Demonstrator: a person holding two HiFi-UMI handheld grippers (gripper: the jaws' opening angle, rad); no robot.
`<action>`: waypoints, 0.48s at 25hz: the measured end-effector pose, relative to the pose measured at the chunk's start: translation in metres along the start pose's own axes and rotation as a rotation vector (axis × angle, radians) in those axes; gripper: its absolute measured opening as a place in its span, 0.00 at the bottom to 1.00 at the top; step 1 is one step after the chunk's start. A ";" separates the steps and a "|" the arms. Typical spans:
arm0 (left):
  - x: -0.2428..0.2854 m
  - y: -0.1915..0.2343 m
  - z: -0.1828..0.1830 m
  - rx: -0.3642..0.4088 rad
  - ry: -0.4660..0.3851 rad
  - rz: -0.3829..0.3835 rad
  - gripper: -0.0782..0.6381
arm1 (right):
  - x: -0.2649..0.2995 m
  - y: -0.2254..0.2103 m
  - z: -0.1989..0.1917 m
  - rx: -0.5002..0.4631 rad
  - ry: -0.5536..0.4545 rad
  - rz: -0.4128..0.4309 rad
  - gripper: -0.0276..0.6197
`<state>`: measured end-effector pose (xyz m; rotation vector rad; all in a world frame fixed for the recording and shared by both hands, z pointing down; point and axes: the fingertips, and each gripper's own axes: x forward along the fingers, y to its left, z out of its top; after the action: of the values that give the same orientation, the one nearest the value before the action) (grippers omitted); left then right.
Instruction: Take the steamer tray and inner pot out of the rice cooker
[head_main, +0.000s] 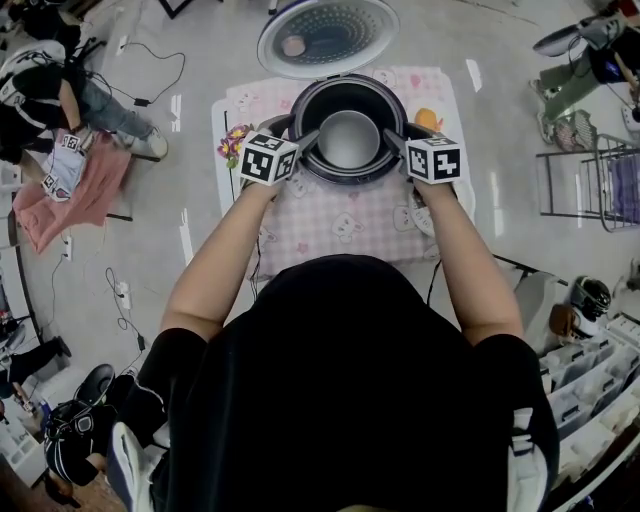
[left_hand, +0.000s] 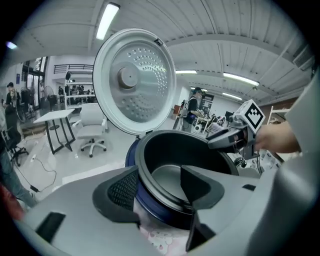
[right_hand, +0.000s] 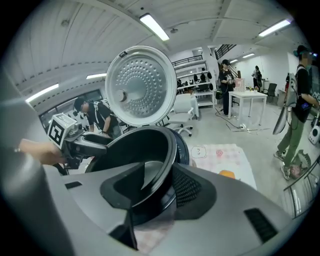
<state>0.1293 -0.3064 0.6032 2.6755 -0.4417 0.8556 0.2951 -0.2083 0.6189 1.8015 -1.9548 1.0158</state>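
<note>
Lid (head_main: 328, 35) stands thrown back at the top of the frame. The cooker (head_main: 350, 176) sits upper centre on the pink cloth (head_main: 350, 225) with the pot (head_main: 348, 138) seated inside, grey floor bare. No tray in there that I can see! Left gripper (head_main: 305, 142) is at the pot's left edge and right gripper (head_main: 393, 143) at its right edge, mirror images. Each one straddles the rim, one jaw inside the pot and the ribbed pad outside. Neither is biting yet: the jaws stand apart, with a gap showing on the inner side. That two-sided set-up looks meant for a level lift, so the pot can rise straight without tipping or scraping the cooker. Both forearms reach forward from the bottom of the frame, converging slightly, grippers angled down toward the rim.
</note>
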 end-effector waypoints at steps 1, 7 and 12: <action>0.000 0.001 0.001 -0.034 -0.012 -0.005 0.48 | 0.000 0.000 0.000 0.019 -0.007 -0.001 0.32; -0.004 0.010 0.009 -0.333 -0.143 -0.060 0.46 | -0.003 -0.002 0.001 0.130 -0.037 0.048 0.29; -0.008 0.012 0.012 -0.545 -0.224 -0.133 0.38 | -0.013 -0.004 0.006 0.248 -0.104 0.093 0.18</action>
<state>0.1249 -0.3203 0.5909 2.2618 -0.4612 0.3308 0.3025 -0.2021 0.6074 1.9424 -2.0688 1.2676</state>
